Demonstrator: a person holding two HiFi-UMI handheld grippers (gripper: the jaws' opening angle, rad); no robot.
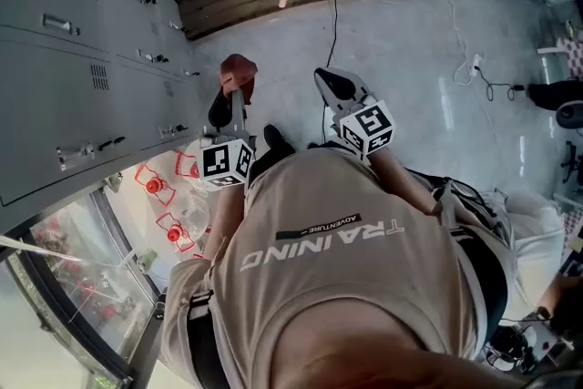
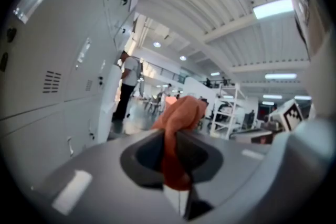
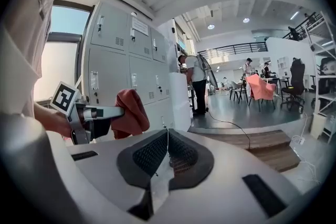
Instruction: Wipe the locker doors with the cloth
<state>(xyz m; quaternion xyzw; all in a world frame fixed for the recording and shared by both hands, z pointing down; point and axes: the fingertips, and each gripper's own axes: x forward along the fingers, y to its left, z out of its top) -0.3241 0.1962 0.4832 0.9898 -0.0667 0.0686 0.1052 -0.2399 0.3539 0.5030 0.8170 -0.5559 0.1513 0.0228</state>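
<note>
Left gripper (image 2: 173, 140) clamps cloth (image 2: 181, 113) at a bunched fold; likely soft, light, limp. Locker doors (image 3: 122, 55) near. Right gripper (image 3: 167, 148) closed, empty.

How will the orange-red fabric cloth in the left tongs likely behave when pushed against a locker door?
Probably floppy: the orange-red fabric cloth bunches and droops over the left tongs. Likely light, since a narrow pinch carries it. Pressed on the grey metal locker doors, it should flatten, perhaps slip out.
</note>
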